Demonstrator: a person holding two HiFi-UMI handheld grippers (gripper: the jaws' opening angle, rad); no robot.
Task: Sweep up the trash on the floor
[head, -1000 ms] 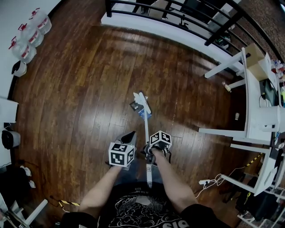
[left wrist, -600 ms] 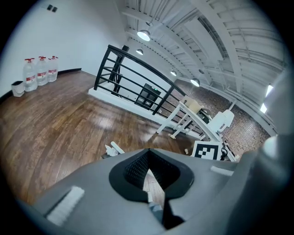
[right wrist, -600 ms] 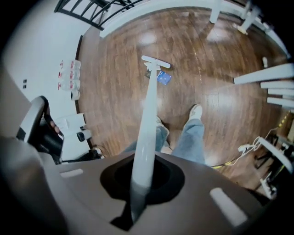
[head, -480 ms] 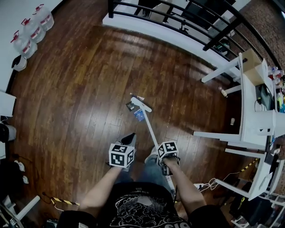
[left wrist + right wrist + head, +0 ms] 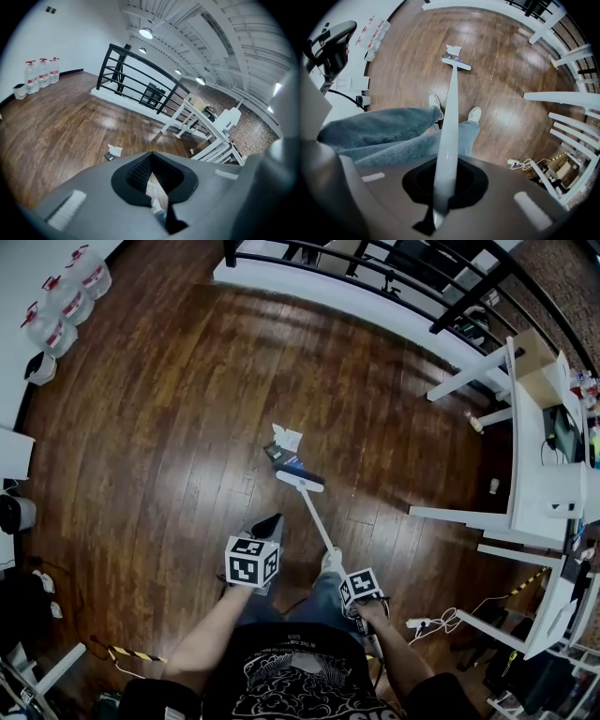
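Dark wood floor [image 5: 169, 427] filled the room, with a black railing [image 5: 375, 273] along the far side and white benches [image 5: 534, 474] at the right.

The right hand-held gripper [image 5: 442, 192] was closed on the white shaft of a broom [image 5: 314, 512], low by the person's right leg. The shaft ran between the jaws and slanted away and leftward to the flat broom head [image 5: 300, 482], which lay on the floor. The trash [image 5: 284, 448] sat at the far side of the head: a white paper [image 5: 287, 437], a dark packet beside it, and a blue scrap right against the head. Two white shoes [image 5: 474, 114] stood on either side of the shaft.

The left hand-held gripper [image 5: 151, 183] hung to the left of the broom, apart from it. Its jaws stood only narrowly apart with nothing between them; a sliver of floor and a shoe showed through the gap.

Water jugs [image 5: 66, 296] lined the far left wall, and a white cable [image 5: 441, 622] lay on the floor near the right benches.
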